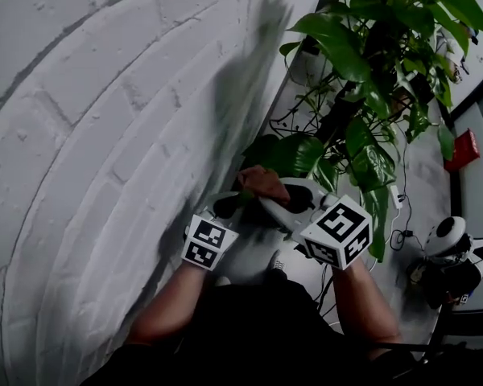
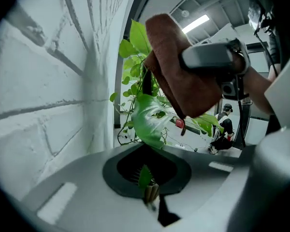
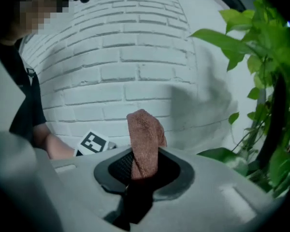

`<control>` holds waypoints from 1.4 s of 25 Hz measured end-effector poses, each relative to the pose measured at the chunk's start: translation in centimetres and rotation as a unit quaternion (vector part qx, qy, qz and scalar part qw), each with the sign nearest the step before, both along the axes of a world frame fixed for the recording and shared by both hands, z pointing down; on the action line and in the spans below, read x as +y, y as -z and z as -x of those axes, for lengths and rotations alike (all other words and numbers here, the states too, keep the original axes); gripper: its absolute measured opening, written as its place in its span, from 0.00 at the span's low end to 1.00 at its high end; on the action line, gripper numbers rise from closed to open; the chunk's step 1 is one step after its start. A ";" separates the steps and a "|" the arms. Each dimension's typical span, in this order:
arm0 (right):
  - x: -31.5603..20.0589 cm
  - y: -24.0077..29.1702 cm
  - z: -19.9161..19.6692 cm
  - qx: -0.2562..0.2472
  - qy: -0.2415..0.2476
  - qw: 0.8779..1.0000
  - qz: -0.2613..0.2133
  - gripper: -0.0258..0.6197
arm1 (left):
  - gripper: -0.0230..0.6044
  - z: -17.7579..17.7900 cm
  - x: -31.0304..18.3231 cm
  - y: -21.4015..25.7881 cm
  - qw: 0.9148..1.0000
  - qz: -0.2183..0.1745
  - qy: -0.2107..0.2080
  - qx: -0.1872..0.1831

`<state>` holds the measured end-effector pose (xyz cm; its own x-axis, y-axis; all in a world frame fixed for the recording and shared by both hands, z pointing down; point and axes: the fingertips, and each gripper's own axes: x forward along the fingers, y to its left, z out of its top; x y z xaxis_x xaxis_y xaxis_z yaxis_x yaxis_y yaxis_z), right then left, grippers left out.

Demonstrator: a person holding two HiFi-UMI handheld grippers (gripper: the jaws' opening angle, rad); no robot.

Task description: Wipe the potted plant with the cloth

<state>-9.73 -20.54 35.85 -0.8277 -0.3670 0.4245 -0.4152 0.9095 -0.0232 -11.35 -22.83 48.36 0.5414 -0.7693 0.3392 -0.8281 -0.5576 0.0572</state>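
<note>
The potted plant (image 1: 362,71) with broad green leaves stands at the upper right, by the wall. My left gripper (image 1: 224,207) is shut on the base of one low leaf (image 2: 147,116), whose stalk sits pinched between the jaws (image 2: 146,180). Right beside it, my right gripper (image 1: 266,199) is shut on a brown cloth (image 1: 262,182). The cloth (image 3: 145,139) stands up out of the shut jaws, and in the left gripper view the cloth (image 2: 181,71) hangs just above the held leaf. Whether cloth and leaf touch is unclear.
A white brick wall (image 1: 88,135) fills the left side, close to both grippers. The plant's white pot (image 1: 307,64) stands further back. Cables (image 1: 402,215), a white-and-black device (image 1: 451,236) and a red object (image 1: 464,149) lie on the floor to the right. A person (image 2: 225,124) crouches in the distance.
</note>
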 end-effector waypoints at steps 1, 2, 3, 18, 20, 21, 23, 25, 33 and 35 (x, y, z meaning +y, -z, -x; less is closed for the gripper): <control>-1.5 0.7 -1.3 0.007 -0.027 0.999 -0.021 0.14 | 0.06 0.0 -0.1 0.0 1.000 -0.001 0.000 0.001; -3.3 1.1 -2.7 0.020 -0.057 0.997 -0.044 0.14 | 0.06 -0.1 -0.2 0.1 1.000 -0.002 -0.001 0.003; -5.3 1.3 -4.2 0.041 -0.088 0.993 -0.068 0.14 | 0.06 -0.2 -0.4 0.1 1.000 -0.002 -0.003 0.007; -13.4 -6.2 -6.1 0.262 -0.124 0.948 -0.134 0.14 | 0.06 -0.1 -1.9 1.1 1.000 -0.005 -0.001 0.009; -12.8 -6.7 -5.2 0.269 -0.110 0.947 -0.138 0.14 | 0.06 0.0 -1.9 1.0 1.000 -0.009 -0.001 0.008; -12.6 -6.9 -4.9 0.272 -0.104 0.947 -0.139 0.14 | 0.06 0.1 -2.0 1.0 1.000 -0.011 -0.001 0.005; -12.2 -7.2 -4.3 0.275 -0.096 0.946 -0.141 0.14 | 0.06 0.2 -2.2 1.1 1.000 -0.014 -0.002 -0.001; -11.8 -7.4 -3.7 0.279 -0.090 0.945 -0.144 0.14 | 0.06 0.2 -2.2 1.2 1.000 -0.014 -0.003 -0.001; -10.3 -8.0 -1.8 0.291 -0.068 0.942 -0.152 0.14 | 0.06 0.7 -1.8 1.1 1.000 -0.013 0.000 0.003; -9.6 -8.2 -1.5 0.293 -0.061 0.942 -0.153 0.14 | 0.06 0.7 -1.6 1.1 1.000 -0.012 0.000 0.004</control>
<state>-8.26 -30.16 44.01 -0.4282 -0.6234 0.6543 -0.3781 0.7812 0.4969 -12.01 -24.45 47.27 0.5443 -0.7770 0.3163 -0.8275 -0.5592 0.0502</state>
